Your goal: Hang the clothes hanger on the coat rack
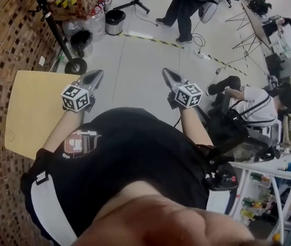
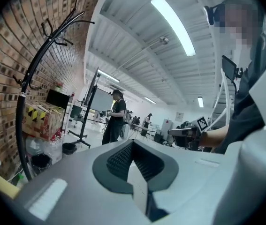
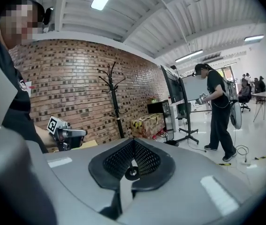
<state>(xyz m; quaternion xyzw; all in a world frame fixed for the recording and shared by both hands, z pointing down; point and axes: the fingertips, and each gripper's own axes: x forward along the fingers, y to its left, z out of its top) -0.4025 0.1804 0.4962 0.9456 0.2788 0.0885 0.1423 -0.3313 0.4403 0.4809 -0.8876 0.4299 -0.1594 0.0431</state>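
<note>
No view shows the clothes hanger: it isn't on the bare part of the desk [image 1: 30, 111] at your near left, and neither gripper carries it. The fingers of your left gripper [image 1: 96, 76] are pressed together on nothing, and those of your right gripper [image 1: 167, 74] are likewise together and empty.

A hanger of the usual kind is probably light and stiff, with thin, smooth bars that can swivel or slip in a pinch. Judging by that, take it at the neck just under the hook, or on a shoulder close to the neck, so that the hook stays free and upright for the peg.

The coat rack [image 1: 53, 24] stands at the far left against the brick wall [image 3: 76, 78], beyond the desk's far edge, with curved black pegs at its top. A taped cardboard box [image 3: 147, 122] and two dark bins [image 1: 81, 41] crowd its foot, so they may hinder your approach from the right. A standing person [image 3: 217, 111] is farther off beside a screen on a stand. A seated person [image 1: 255, 104] is at your near right, and a cable [image 1: 199, 42] trails over the far floor.
</note>
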